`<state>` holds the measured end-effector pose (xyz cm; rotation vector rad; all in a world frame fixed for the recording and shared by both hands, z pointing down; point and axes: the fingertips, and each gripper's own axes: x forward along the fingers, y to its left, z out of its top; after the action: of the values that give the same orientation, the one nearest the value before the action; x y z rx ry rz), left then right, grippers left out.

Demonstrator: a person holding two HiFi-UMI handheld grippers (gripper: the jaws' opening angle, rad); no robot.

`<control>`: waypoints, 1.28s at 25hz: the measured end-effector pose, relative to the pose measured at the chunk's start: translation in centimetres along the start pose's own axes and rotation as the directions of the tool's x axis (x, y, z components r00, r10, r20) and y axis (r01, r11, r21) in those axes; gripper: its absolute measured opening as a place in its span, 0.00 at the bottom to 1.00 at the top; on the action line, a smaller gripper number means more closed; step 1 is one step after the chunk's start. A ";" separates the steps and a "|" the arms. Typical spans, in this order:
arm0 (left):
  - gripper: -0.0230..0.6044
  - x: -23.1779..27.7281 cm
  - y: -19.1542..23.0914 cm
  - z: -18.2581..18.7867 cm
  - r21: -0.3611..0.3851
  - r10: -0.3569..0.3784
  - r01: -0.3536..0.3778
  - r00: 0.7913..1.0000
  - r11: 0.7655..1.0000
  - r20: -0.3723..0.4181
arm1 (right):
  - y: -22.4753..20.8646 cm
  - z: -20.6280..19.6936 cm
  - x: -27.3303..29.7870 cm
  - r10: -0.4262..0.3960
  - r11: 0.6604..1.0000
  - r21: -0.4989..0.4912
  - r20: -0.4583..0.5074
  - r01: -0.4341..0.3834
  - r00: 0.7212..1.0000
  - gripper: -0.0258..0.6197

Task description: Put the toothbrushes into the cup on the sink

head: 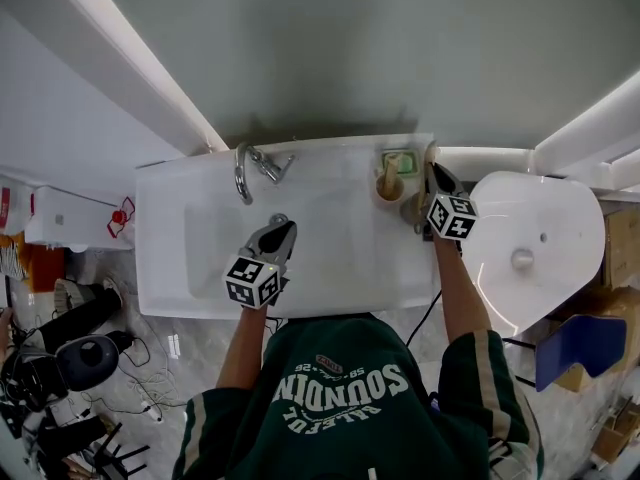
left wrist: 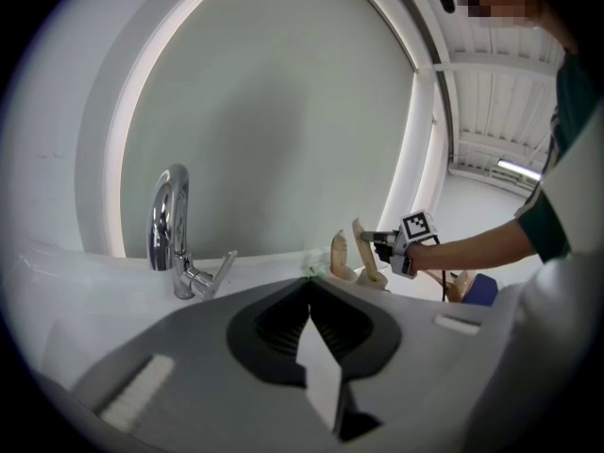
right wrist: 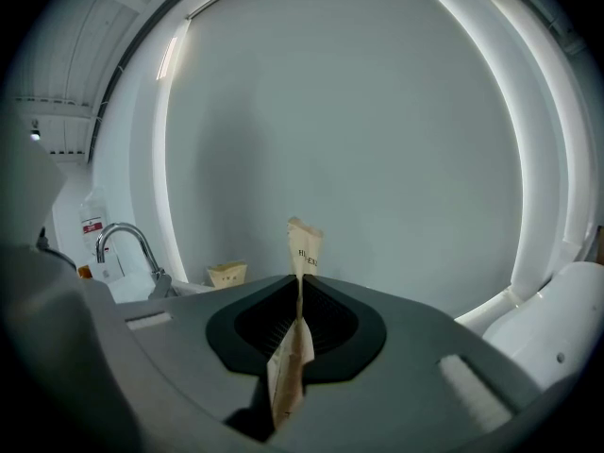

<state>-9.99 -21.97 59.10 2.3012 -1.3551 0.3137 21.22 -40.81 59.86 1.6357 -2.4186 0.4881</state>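
Right gripper view: the right tool (right wrist: 298,276) is clenched on a paper-wrapped toothbrush (right wrist: 304,245). The wrapper's top stands upright past the tips and its lower end runs back between the jaws.
Left gripper view: the left tool (left wrist: 310,286) is closed, with nothing showing past its tips. It hangs over the basin, well apart from the cup.
Toothbrush place: in the air at the right rear of the sink (head: 330,238), just beside the cup (head: 381,194) and not yet in it.
Cup: on the sink's back ledge, right of the faucet (head: 243,173). A second toothbrush (head: 390,175) already stands in it.
Handling: the brush is probably light and stiff inside. The paper sleeve looks thin and may crease or slip along the brush.
Hold: a firm pinch near mid-length seems best, leaving the lower end free to enter the cup.
Risk: the cup looks light, so a sideways nudge could tip it.
Next move: bring the lower end over the rim and lower it straight in.
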 end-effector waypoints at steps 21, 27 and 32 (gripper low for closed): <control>0.12 1.3 -0.9 -0.3 0.010 -0.079 0.080 0.997 0.997 -0.019 | 0.5 -4.7 -4.5 -0.065 0.997 -0.036 -0.066 0.062 0.996 0.07; 0.12 0.7 -0.9 -0.1 0.015 -0.102 0.102 0.995 0.995 -0.009 | 1.4 -5.7 -4.8 -0.070 0.997 -0.019 -0.127 0.068 0.989 0.07; 0.12 0.3 -0.4 0.0 0.017 -0.112 0.112 0.994 0.994 -0.001 | 1.9 -6.0 -5.2 -0.092 0.996 -0.008 -0.143 0.092 0.985 0.09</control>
<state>-9.50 -22.05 59.08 2.3797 -1.2211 0.2903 21.27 -33.48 63.41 1.6433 -2.2297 0.5669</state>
